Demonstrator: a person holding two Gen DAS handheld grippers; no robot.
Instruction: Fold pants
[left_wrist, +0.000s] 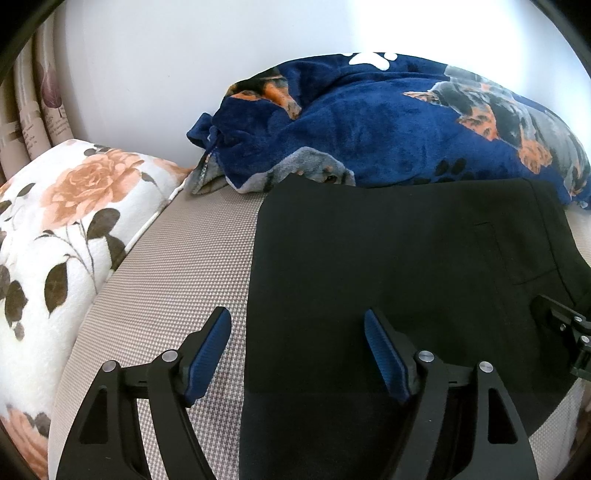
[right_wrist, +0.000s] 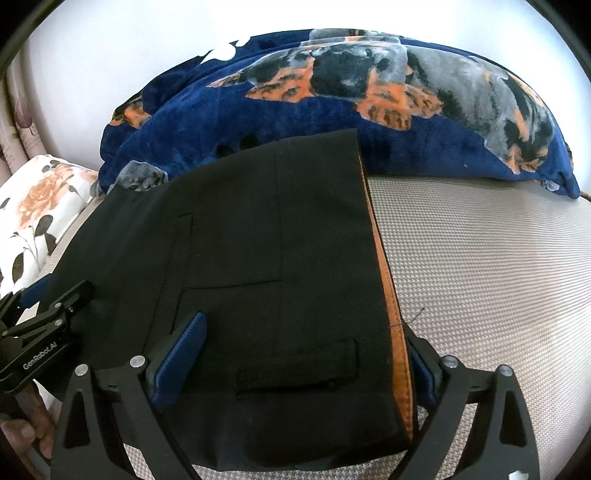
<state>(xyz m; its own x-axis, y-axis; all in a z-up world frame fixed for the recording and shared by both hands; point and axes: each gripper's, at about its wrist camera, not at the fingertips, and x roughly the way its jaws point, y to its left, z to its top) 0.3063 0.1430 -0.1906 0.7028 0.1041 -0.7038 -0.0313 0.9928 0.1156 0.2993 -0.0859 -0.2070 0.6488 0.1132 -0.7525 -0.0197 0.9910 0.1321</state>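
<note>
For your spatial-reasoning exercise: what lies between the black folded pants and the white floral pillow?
Only a bare strip of grey woven mattress surface separates the black folded pants from the white floral pillow; the left wrist view shows it best.

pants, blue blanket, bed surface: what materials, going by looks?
Pants: black, matte woven cloth, crisp stitched pocket lines; tan lining at waistband. Blue blanket: plush fleece, soft sheen and nap, printed dogs. Bed surface: beige, fine textured weave, possibly mesh or a mat.

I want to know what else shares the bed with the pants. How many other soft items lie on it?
2. A blue dog-print blanket is bunched behind the black pants, along the wall. A floral pillow lies left of them. Others may be out of frame.
</note>
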